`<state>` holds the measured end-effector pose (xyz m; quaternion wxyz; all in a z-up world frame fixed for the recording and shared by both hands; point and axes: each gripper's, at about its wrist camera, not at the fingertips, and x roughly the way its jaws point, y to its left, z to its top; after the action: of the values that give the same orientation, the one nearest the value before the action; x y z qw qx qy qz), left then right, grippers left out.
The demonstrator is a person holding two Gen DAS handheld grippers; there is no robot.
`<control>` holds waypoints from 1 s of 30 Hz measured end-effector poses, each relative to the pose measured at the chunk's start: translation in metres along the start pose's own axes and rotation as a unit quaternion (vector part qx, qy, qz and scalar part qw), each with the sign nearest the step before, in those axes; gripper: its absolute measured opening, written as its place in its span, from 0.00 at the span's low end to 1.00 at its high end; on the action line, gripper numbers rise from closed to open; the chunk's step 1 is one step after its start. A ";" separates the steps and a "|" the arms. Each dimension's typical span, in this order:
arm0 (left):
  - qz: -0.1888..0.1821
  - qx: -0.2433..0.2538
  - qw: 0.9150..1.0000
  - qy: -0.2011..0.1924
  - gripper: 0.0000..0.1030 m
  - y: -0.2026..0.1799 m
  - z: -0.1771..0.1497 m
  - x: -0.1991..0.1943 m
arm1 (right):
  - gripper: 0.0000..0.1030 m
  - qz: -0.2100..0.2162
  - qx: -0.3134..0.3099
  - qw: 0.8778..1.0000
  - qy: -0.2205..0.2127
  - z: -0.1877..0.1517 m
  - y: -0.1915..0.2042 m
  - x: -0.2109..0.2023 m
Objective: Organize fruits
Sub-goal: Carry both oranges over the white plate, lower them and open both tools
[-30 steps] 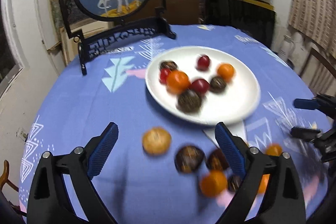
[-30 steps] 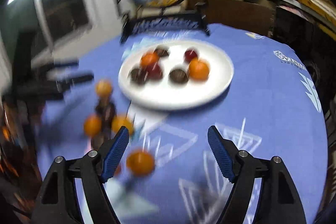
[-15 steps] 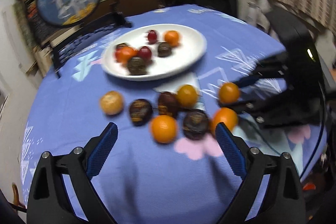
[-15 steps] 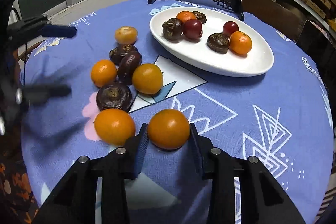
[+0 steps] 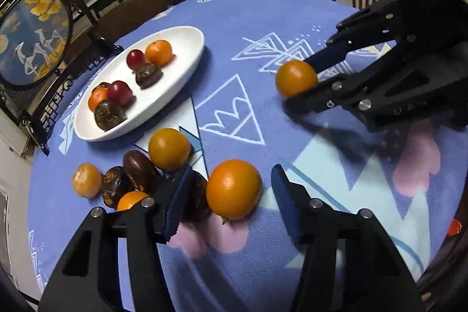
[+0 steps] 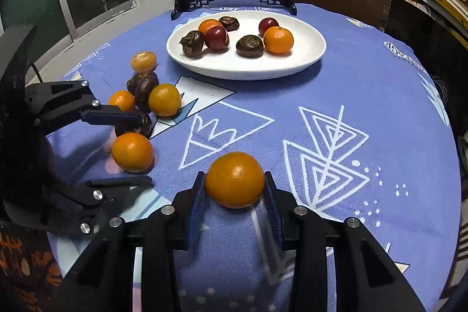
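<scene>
My right tool (image 6: 235,193) pinches an orange (image 6: 235,179) between both blue pads, low over the bench (image 6: 365,84), well short of the white plate (image 6: 307,60). My left tool (image 5: 229,196) is spread wide around a second orange (image 5: 233,189), which sits on the cloth not gripped. Other oranges and dark fruits (image 6: 143,88) are clustered just left of the plate. The plate holds two oranges, two red fruits and three dark ones.

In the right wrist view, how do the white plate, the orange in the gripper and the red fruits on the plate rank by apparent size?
1. White plate.
2. Orange in the right gripper; it sits nearest the camera, which inflates it.
3. Two red fruits, which look alike.
</scene>
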<state>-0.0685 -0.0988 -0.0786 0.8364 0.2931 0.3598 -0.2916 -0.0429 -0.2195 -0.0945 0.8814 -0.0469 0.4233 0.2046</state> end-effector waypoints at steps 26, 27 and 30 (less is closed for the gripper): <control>0.020 -0.139 0.989 -0.038 0.33 0.074 0.006 -0.044 | 0.38 0.015 0.008 0.999 -0.031 0.006 0.011 -0.014; 0.027 -0.157 0.987 -0.038 0.33 0.084 0.008 -0.045 | 0.38 0.017 0.007 0.999 -0.031 0.009 0.012 -0.013; 0.038 -0.195 0.979 -0.039 0.33 0.106 0.011 -0.046 | 0.38 0.019 0.003 0.999 -0.032 0.017 0.016 -0.011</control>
<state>-0.0164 -0.0242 -0.0068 0.9013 0.1264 0.3655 -0.1950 -0.0428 -0.2043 -0.0736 0.8904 -0.0298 0.3966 0.2212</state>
